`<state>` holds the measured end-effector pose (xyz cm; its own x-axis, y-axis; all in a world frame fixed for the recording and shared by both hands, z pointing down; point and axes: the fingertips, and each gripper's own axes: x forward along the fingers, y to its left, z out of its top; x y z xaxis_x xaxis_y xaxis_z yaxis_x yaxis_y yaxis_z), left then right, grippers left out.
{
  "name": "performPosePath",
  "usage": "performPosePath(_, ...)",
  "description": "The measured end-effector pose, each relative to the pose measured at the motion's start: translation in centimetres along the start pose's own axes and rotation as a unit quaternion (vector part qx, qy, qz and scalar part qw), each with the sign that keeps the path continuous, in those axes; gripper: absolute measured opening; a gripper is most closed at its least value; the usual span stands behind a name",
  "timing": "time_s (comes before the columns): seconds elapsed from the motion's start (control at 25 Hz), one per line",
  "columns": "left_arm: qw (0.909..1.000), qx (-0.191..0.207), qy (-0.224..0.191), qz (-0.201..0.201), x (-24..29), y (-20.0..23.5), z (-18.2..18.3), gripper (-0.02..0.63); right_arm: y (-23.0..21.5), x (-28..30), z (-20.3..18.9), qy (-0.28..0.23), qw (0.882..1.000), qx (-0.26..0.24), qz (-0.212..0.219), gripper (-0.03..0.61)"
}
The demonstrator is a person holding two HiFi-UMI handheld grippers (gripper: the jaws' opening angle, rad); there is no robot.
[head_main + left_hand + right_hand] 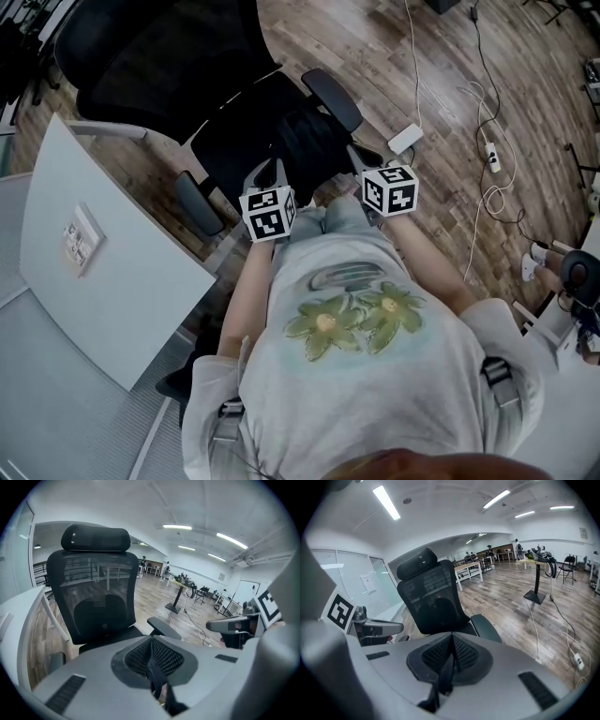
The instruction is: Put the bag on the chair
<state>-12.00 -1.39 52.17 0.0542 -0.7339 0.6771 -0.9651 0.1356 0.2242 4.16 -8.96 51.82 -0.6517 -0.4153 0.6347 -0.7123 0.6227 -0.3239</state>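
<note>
Wooden floor (441,84), black chair (159,61). Bag (307,148) is held by thin straps (156,679) clamped in left gripper (152,665) and right gripper (450,660); grip could be lost through swinging.

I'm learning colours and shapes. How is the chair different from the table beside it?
The chair is black; the table is white. The chair has a see-through mesh back and armrests; the table is one flat top. Both are furniture, standing side by side.
</note>
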Motion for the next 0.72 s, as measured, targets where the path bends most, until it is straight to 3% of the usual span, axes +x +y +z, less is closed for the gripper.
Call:
performPosePath(0.36, 0.9984, 0.006, -0.015, -0.053, -2.0, -1.7, 0.6, 0.017, 2.4, -0.9, -0.2, 0.004, 1.0, -0.008, 0.019, 0.008)
performPosePath(0.72, 0.9976, 0.023, -0.026, -0.06, -2.8, -3.0, 1.3, 0.017, 3.1, -1.6, 0.3, -0.002, 1.0, -0.011, 0.027, 0.008)
